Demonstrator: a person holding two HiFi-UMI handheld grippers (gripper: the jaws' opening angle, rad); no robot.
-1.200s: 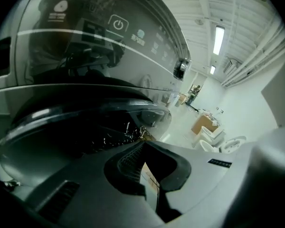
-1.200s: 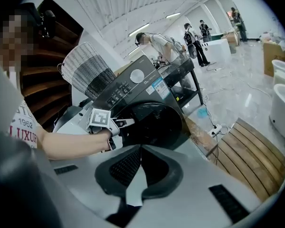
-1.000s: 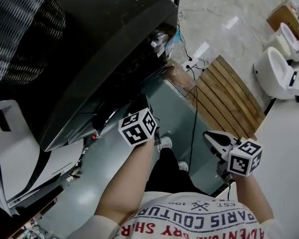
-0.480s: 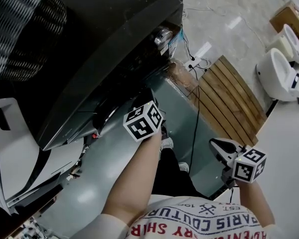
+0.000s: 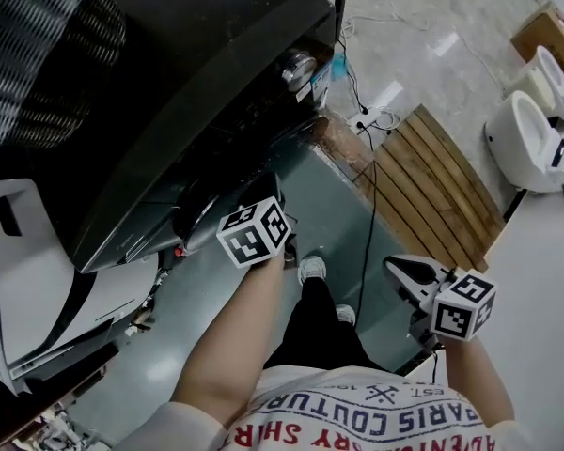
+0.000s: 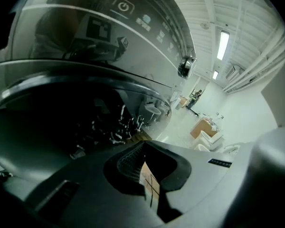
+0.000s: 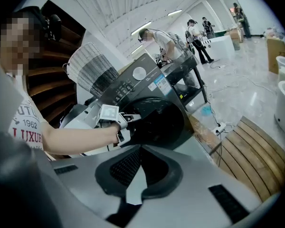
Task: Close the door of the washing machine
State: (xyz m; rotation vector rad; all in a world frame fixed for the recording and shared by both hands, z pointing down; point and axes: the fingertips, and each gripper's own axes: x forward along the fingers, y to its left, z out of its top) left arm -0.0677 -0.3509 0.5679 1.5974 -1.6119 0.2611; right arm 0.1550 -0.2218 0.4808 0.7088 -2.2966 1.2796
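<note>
Your head view is split in brightness. The washing machine [image 5: 197, 83] reads nearly black, with little detail on its top, while the polished floor [image 5: 470, 73] at upper right is pale and carries white glare streaks from the lights overhead.

In your left gripper view a ceiling strip light [image 6: 223, 44] burns out to pure white. The glossy door [image 6: 76, 122] shows murky reflections and small specks of glare, and the lower left is dim.

Both gripper views bend straight lines hard and fall to black at the corners. Your right gripper view is evenly bright under ceiling lights [image 7: 175, 12] and turns soft towards its rim.
</note>
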